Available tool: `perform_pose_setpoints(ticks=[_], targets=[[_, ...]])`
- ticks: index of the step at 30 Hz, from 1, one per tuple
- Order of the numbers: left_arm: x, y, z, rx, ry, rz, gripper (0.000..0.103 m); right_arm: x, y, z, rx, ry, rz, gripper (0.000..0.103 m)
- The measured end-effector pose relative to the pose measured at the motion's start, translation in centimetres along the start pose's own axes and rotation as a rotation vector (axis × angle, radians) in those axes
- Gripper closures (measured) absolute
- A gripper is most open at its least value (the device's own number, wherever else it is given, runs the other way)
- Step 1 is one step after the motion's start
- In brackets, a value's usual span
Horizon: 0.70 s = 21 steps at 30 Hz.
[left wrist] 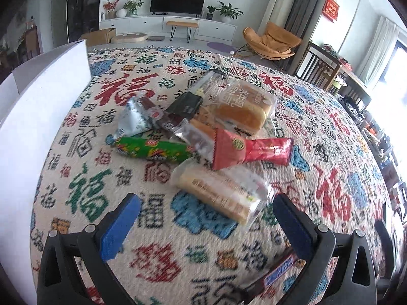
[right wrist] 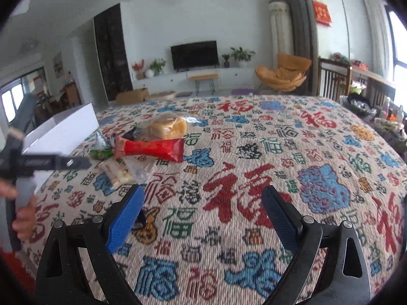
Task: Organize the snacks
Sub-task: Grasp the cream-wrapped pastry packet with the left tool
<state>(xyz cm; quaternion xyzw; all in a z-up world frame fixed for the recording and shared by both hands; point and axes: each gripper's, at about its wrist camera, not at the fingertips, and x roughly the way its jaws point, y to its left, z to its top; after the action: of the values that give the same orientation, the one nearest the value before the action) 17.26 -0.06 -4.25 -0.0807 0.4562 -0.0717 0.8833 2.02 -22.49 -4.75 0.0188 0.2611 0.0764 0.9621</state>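
You are working in a living room, over a table spread with a woven cloth [left wrist: 106, 178] covered in red, green and blue characters. A white box [left wrist: 38, 117] stands open at the left edge of the table; I take it for the place the snacks are meant to go, which would explain why they lie heaped just beside it.

The pile sits mid-table: a clear-wrapped bread loaf [left wrist: 241, 111] at the back, a silver foil pouch [left wrist: 133, 120] and a dark packet [left wrist: 185, 105] to its left, a green tube-shaped snack [left wrist: 152, 148] and a red wrapper [left wrist: 251, 150] in front, overlapping one another. Nearest you is a clear-wrapped cake bar [left wrist: 221, 193], apart from the rest. A chocolate bar [left wrist: 274, 274] lies alone below your right-hand finger in the left wrist view.

Your left gripper [left wrist: 207, 218] is spread wide with nothing in it, and the cake bar's near end lies just ahead of the gap, so that looks like the easiest pick. Your right gripper [right wrist: 203, 208] is also spread and empty, hovering over bare cloth well to the right of the pile.

There is open cloth on the right and front. The box wall crowds the left side, so lift high enough to clear its rim.
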Motion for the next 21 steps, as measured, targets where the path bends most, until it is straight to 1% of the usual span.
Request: perform_pose_setpoints(ticks=[1, 3, 5, 7, 8, 10, 13, 15, 16, 19, 21], targets=[[1.0, -0.9, 0.5, 0.008, 0.016, 0.033, 0.000, -0.8, 0.4, -1.0, -0.016, -0.027, -0.008, 0.008], [2.8, -2.1, 1.0, 0.029, 0.033, 0.144, 0.000, -1.2, 1.3, -2.4, -0.067, -0.045, 0.000, 0.008], [4.0, -2.3, 0.8, 0.046, 0.044, 0.233, 0.000, -1.2, 2.3, -2.4, -0.123, -0.040, 0.025, 0.008], [4.3, -1.4, -0.2, 0.057, 0.051, 0.284, 0.000, -1.5, 2.4, -2.3, -0.158, -0.070, 0.018, 0.008], [4.0, -0.8, -0.8, 0.062, 0.055, 0.284, 0.000, -1.7, 2.3, -2.2, -0.156, -0.085, 0.018, 0.008], [2.9, 0.8, -1.9, 0.089, 0.050, 0.256, 0.000, -1.7, 1.5, -2.3, -0.119, -0.087, 0.035, 0.008], [1.3, 2.9, -3.0, 0.181, 0.058, 0.298, 0.000, -1.1, -0.2, -2.1, -0.018, -0.057, 0.056, 0.008], [0.6, 3.9, -3.2, 0.217, 0.082, 0.294, 0.000, -0.5, -1.3, -2.0, 0.051, -0.032, 0.065, 0.008], [0.1, 4.1, -3.2, 0.219, 0.086, 0.269, 0.000, -0.3, -1.8, -2.0, 0.076, -0.019, 0.067, 0.008], [-0.4, 3.4, -2.3, 0.214, 0.071, 0.150, 0.000, 0.4, -2.4, -2.0, 0.117, 0.015, 0.066, 0.008], [0.9, 1.4, -1.6, 0.288, 0.102, 0.116, 0.000, 0.3, -2.2, -2.1, 0.112, 0.018, 0.060, 0.008]])
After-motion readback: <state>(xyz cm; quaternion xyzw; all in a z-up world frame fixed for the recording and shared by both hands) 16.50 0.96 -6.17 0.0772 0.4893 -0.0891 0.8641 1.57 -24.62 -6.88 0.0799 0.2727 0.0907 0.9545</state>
